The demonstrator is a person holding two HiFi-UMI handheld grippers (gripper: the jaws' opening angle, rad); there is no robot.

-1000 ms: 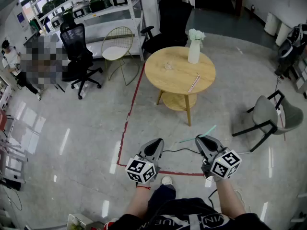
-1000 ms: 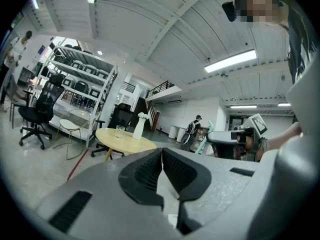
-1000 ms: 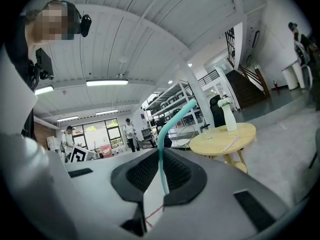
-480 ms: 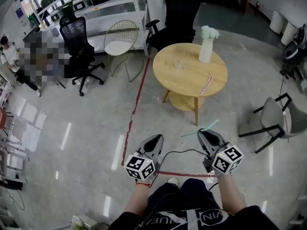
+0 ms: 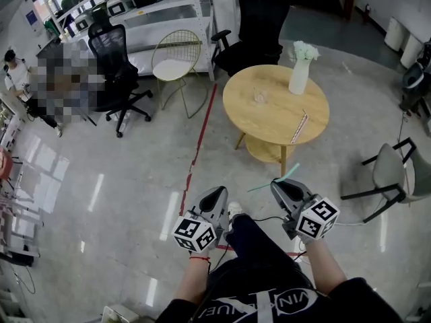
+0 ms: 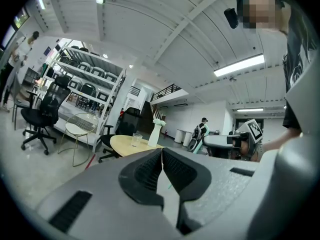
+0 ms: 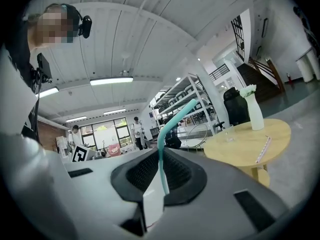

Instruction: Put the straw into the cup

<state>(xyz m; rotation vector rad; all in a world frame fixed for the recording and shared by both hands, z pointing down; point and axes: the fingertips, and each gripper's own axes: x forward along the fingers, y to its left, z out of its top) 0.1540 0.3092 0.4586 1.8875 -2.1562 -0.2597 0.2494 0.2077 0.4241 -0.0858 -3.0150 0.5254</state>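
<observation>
A clear glass cup (image 5: 260, 97) stands on the round wooden table (image 5: 269, 123), some way ahead of both grippers. My right gripper (image 5: 278, 185) is shut on a teal bendy straw (image 5: 272, 180) that sticks out forward and to the side. In the right gripper view the teal straw (image 7: 167, 134) rises from between the shut jaws of the right gripper (image 7: 161, 159), with the cup (image 7: 229, 132) far off on the table (image 7: 240, 146). My left gripper (image 5: 216, 196) is shut and holds nothing; in its own view the left gripper (image 6: 162, 153) points toward the cup (image 6: 136, 139).
A white vase with flowers (image 5: 300, 71) and a striped paper straw (image 5: 299, 126) sit on the table. A grey chair (image 5: 397, 177) stands right of it; a wire chair (image 5: 174, 62), black office chairs (image 5: 114, 73) and shelving (image 5: 155, 5) lie behind. Red tape (image 5: 199, 140) runs along the floor.
The person has stepped forward, one leg now between the grippers; the table has shifted right in the head view. Both grippers stay shut, the right one still holding the teal straw.
</observation>
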